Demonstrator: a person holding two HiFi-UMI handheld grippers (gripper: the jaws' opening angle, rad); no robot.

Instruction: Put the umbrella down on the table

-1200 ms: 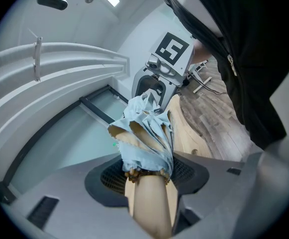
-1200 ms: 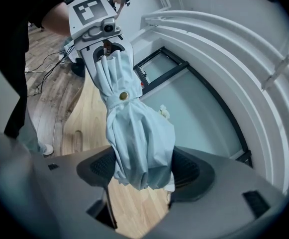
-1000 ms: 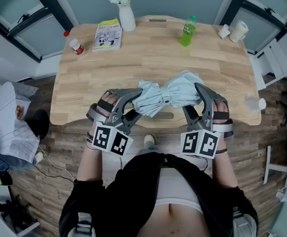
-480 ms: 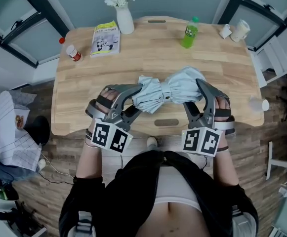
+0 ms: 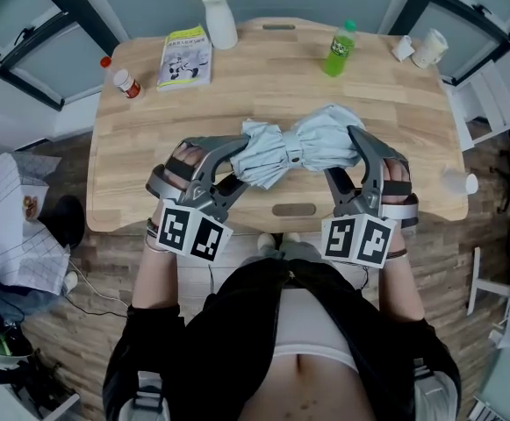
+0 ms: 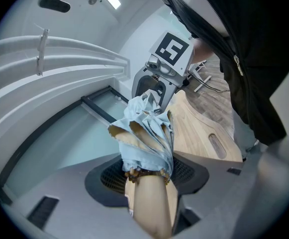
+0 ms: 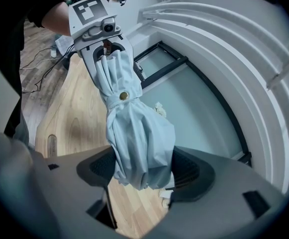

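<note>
A folded pale-blue umbrella [image 5: 298,152] is held level between my two grippers, over the front part of the wooden table [image 5: 263,103]. My left gripper [image 5: 241,149] is shut on its handle end. In the left gripper view the tan handle [image 6: 149,203] sits between the jaws of my left gripper [image 6: 149,174], with the umbrella's fabric [image 6: 146,133] bunched beyond. My right gripper [image 5: 353,147] is shut on the canopy end. In the right gripper view the umbrella's cloth [image 7: 134,133] fills my right gripper [image 7: 144,171]. Whether the umbrella touches the table I cannot tell.
At the table's far side stand a white vase with flowers [image 5: 218,16], a booklet [image 5: 186,57], a green bottle [image 5: 339,49] and white cups [image 5: 426,49]. A small red-capped bottle [image 5: 125,82] stands far left. A slot [image 5: 293,210] is cut near the front edge.
Both grippers have carried the umbrella a little farther over the table, away from its front edge. Their hold on it looks the same.
</note>
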